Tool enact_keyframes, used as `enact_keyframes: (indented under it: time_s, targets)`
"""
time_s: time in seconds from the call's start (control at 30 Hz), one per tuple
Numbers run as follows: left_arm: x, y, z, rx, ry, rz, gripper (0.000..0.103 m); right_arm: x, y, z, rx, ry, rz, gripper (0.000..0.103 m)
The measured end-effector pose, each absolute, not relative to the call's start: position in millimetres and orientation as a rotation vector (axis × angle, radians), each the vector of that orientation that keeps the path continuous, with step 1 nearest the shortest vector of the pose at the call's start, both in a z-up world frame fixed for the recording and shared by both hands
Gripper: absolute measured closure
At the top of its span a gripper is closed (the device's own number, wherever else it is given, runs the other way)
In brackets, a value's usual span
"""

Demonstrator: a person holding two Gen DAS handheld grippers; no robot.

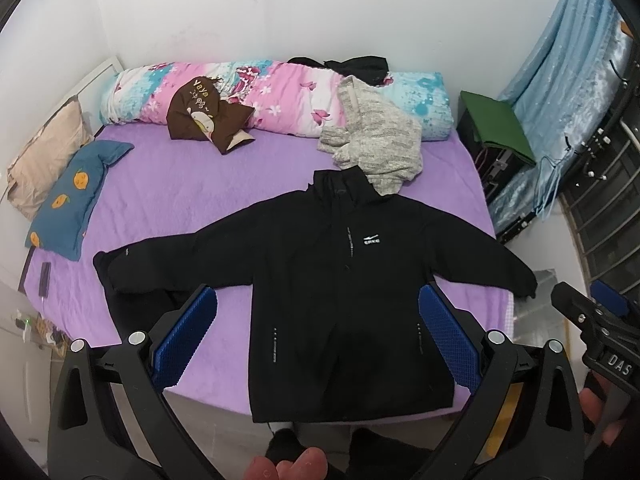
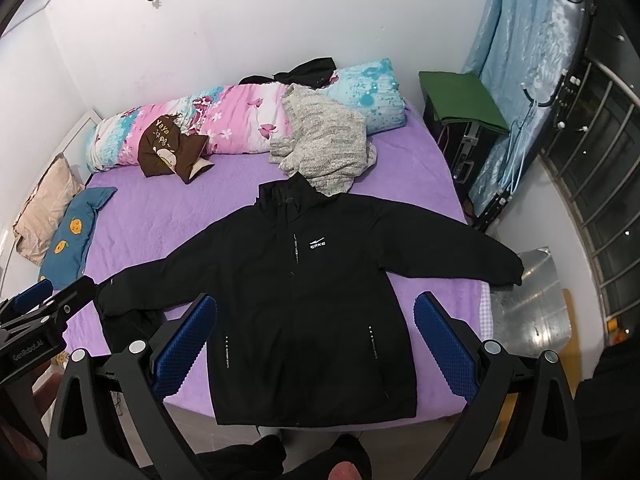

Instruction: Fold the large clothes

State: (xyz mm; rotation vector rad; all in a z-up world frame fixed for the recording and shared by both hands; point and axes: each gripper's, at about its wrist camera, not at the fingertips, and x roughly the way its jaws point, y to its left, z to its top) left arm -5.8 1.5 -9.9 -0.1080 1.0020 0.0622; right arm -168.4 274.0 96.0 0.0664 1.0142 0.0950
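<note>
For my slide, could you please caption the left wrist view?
Open left gripper above a black jacket spread flat, sleeves out, on the purple bed.

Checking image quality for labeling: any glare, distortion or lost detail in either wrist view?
Left wrist: strong fisheye bending at the edges, dark corner vignette; black jacket reads nearly textureless except its white logo. Right wrist: same bending; glare on the shiny sheet by the bed; jacket folds hard to see.

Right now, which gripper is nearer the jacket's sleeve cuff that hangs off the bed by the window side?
Right. The right gripper hovers open nearer that cuff; the left gripper hovers open further toward the jacket's other sleeve.
</note>
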Motion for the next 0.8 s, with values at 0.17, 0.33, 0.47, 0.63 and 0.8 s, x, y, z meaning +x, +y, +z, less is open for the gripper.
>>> enact_keyframes:
  time_s: [0.17,0.33,0.47,0.63,0.8]
  targets:
    - [-3,3,-11,-0.108,1.008,0.061,0.006,-168,275,96,0.072,1.014,0.096,0.006]
    - [0,6,-13,-0.112,1.014,0.062,0.006,-164,273,94,0.073,1.022,0.100,0.006]
    - [3,7,-18,-0.123,1.026,0.054,0.006,-158,269,89,0.079,1.029,0.100,0.006]
    - [11,0,-29,-0.123,1.024,0.063,0.006,-145,239,74,0.147,1.041,0.056,0.006]
    - [25,-10,-58,-0.108,1.044,0.107,0.006,-127,194,49,0.181,1.035,-0.038,0.006]
